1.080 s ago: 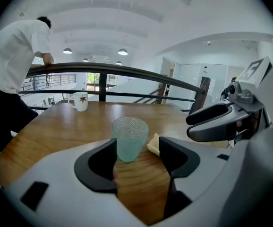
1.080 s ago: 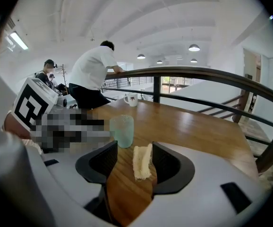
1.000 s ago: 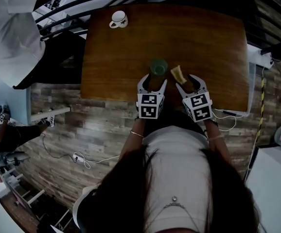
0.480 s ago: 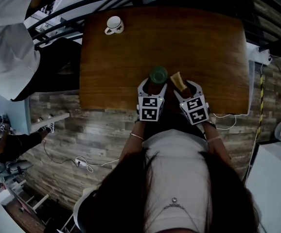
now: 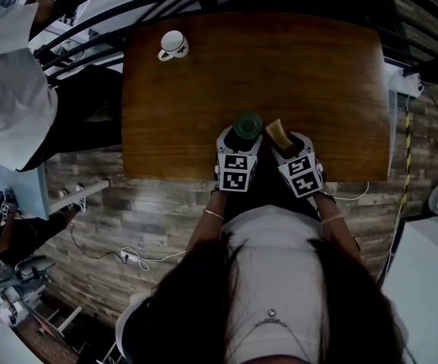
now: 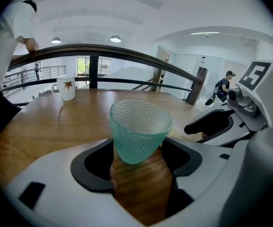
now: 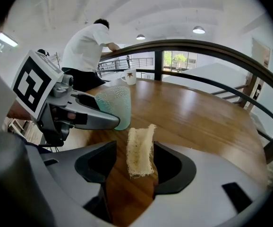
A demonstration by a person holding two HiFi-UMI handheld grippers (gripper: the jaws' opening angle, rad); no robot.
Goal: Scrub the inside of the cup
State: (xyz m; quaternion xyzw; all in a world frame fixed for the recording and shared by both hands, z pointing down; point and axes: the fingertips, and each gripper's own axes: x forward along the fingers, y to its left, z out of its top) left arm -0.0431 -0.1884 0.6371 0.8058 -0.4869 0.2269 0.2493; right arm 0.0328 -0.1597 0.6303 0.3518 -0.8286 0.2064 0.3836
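A green dimpled glass cup [image 6: 139, 126] stands upright on the wooden table [image 5: 317, 74] near its front edge, between the jaws of my left gripper [image 6: 136, 160]. These jaws have just been opening, and the pads sit beside the cup's narrow base without pressing on it. A pale loofah strip [image 7: 140, 148] lies between the jaws of my right gripper [image 7: 129, 167], close to the right pad with a gap on the left. Those jaws have also just been opening. In the head view the cup [image 5: 247, 124] and the loofah [image 5: 277, 133] sit side by side ahead of the left gripper [image 5: 239, 136] and right gripper [image 5: 289, 142].
A white mug [image 5: 173, 44] with a leaf print stands at the table's far left corner. A dark railing [image 6: 127, 56] runs behind the table. A person in a white shirt [image 5: 7, 89] leans at the far left. Cables lie on the floor [image 5: 128, 252].
Both grippers have sunk toward the table with the cup and the loofah between their jaws. Their jaws stand a little wider. The head view has shifted slightly.
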